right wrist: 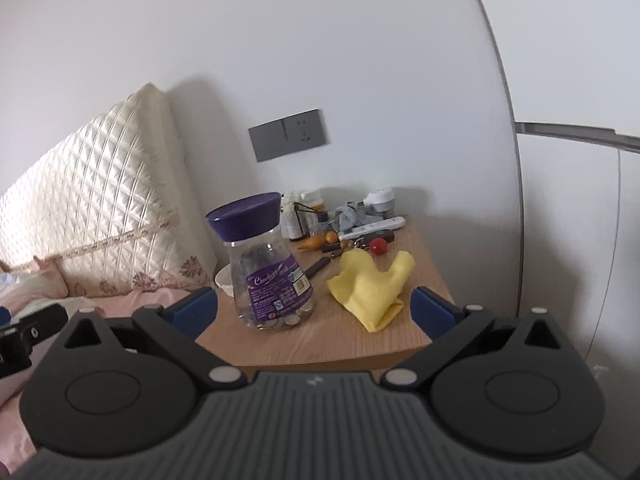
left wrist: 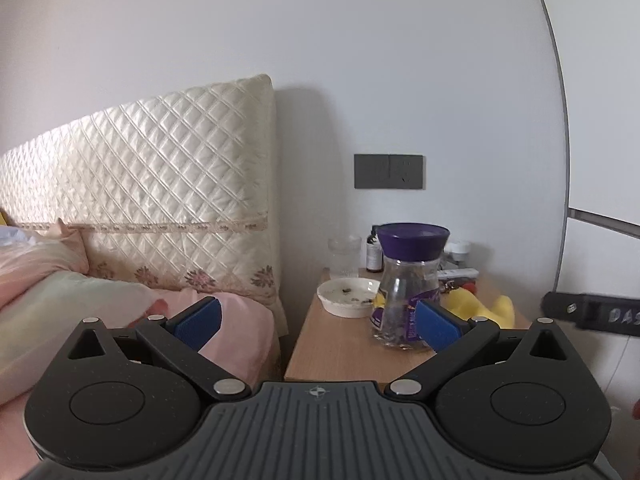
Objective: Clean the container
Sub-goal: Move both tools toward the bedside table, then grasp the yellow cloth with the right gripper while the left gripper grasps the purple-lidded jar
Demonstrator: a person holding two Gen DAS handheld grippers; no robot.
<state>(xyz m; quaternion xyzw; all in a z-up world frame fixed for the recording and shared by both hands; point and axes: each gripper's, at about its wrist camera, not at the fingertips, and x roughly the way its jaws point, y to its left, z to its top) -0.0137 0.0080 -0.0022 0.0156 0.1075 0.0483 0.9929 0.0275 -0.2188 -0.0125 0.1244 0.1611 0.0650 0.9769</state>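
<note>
A clear plastic jar [left wrist: 404, 280] with a purple lid and purple label stands upright on a wooden bedside table [left wrist: 340, 344]; coins lie in its bottom. It also shows in the right wrist view [right wrist: 268, 268]. A crumpled yellow cloth [right wrist: 370, 284] lies to the jar's right; it also shows in the left wrist view [left wrist: 480, 308]. My left gripper [left wrist: 318, 324] is open and empty, short of the table's front edge. My right gripper [right wrist: 314, 312] is open and empty, in front of the jar and cloth.
A white dish [left wrist: 347, 297] with dark bits sits left of the jar. A glass [left wrist: 344, 256], small bottles [right wrist: 294, 220], keys with a red ball [right wrist: 378, 246] and other clutter fill the table's back. A bed with quilted headboard [left wrist: 140, 184] stands left.
</note>
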